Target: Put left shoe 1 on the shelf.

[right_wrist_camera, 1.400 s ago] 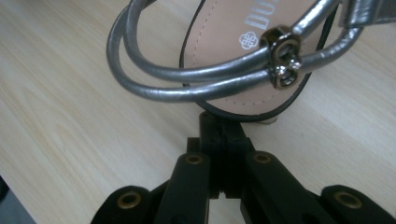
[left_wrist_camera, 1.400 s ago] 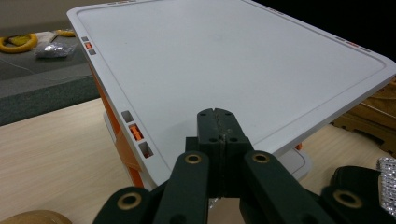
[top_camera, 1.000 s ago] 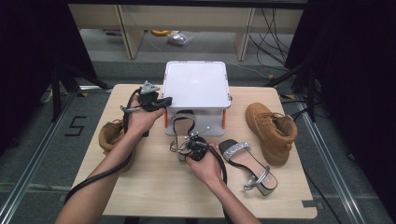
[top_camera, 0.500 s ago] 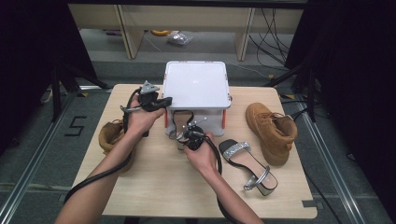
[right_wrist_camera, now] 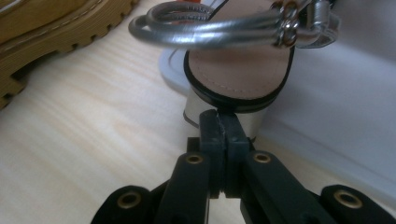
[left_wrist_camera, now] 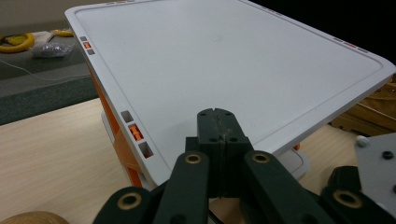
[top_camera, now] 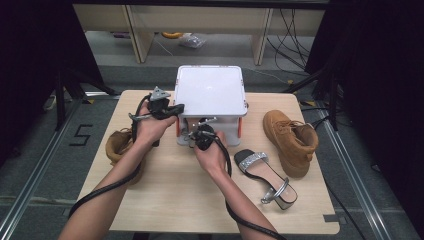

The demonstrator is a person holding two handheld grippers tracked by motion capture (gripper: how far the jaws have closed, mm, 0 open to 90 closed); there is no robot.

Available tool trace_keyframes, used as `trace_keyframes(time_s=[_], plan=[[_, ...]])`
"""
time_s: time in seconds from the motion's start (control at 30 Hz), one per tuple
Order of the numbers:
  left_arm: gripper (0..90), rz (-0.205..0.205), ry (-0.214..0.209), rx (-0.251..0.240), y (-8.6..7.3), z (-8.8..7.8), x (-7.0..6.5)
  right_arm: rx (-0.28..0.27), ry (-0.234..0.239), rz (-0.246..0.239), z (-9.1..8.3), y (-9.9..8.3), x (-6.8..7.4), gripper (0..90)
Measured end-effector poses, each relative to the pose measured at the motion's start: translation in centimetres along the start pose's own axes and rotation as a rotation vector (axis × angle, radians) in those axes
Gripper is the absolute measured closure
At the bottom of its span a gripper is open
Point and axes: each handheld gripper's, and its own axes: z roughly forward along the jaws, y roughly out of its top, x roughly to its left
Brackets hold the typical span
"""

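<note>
A white box with a flat lid point(top_camera: 210, 90) and orange clips stands at the back middle of the table. My left gripper point(top_camera: 175, 107) is shut and empty, with its tips resting over the lid's point(left_wrist_camera: 224, 60) near left corner point(left_wrist_camera: 217, 114). A silver-strapped sandal point(top_camera: 186, 127) lies at the box's front, heel toward me. My right gripper point(top_camera: 196, 134) is shut, and its tips point(right_wrist_camera: 218, 116) touch the sandal's point(right_wrist_camera: 233, 70) silver heel block. I cannot tell how far the sandal's toe reaches into the box.
The matching sandal point(top_camera: 262, 175) lies on the wooden table point(top_camera: 165, 200) to the right of my right arm. One tan boot point(top_camera: 290, 140) stands at the right and another point(top_camera: 117, 145) near the left edge, under my left forearm. Cables trail from both grippers.
My right gripper has moved away from me toward the box, and the sandal has slid with it up against the box's front. The left gripper has stayed at the lid.
</note>
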Motion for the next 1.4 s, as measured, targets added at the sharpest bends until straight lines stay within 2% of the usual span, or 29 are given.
trace_keyframes(time_s=[0.03, 0.13, 0.2, 0.23, 0.33, 0.4, 0.53, 0.63, 0.87, 0.97, 1.07, 1.2, 1.4], plan=[[89.8, -0.001, 0.0, 0.0, 0.0, 0.0, 0.0, -0.008, -0.015, -0.004, 0.3, 0.2, -0.1, 90.0], [89.8, -0.002, 0.0, -0.001, 0.0, 0.0, 0.0, -0.024, -0.014, -0.01, 0.6, 0.4, -0.1, 90.0], [89.8, -0.001, 0.0, -0.002, 0.0, 0.0, 0.0, -0.024, -0.014, 0.004, 0.8, 0.5, -0.1, 90.0], [89.8, -0.003, 0.0, -0.003, 0.0, 0.0, 0.0, -0.032, -0.017, -0.012, 1.2, 0.6, -0.1, 90.0], [89.8, -0.006, 0.001, -0.005, -0.1, 0.0, 0.0, -0.041, -0.031, -0.019, 1.6, 0.7, 0.0, 90.0], [89.8, -0.005, -0.001, -0.005, -0.1, 0.0, 0.0, -0.041, -0.03, -0.01, 1.6, 0.7, 0.0, 90.0], [89.8, -0.004, -0.001, -0.005, -0.1, 0.0, 0.0, -0.044, -0.032, -0.023, 2.1, 0.8, 0.1, 89.8], [89.8, -0.009, -0.002, -0.007, -0.1, 0.0, 0.0, -0.048, -0.031, -0.008, 2.3, 0.8, 0.1, 89.4], [89.8, -0.006, 0.001, -0.007, -0.1, 0.0, 0.0, -0.071, -0.034, -0.032, 2.7, 0.8, 0.1, 87.9], [89.8, -0.007, 0.001, -0.007, -0.1, 0.0, 0.0, -0.068, -0.021, -0.038, 3.0, 0.6, 0.2, 85.1], [89.8, -0.005, 0.001, -0.007, -0.1, 0.0, 0.0, -0.072, -0.007, -0.03, 3.0, 0.5, 0.2, 83.5], [89.8, -0.002, 0.002, -0.007, -0.1, 0.0, 0.0, -0.082, 0.001, -0.043, 2.7, 0.3, 0.2, 81.7], [89.8, 0.01, 0.009, 0.001, 0.0, 0.0, -0.1, -0.071, 0.01, -0.047, 1.1, -0.1, -0.2, 80.3]])
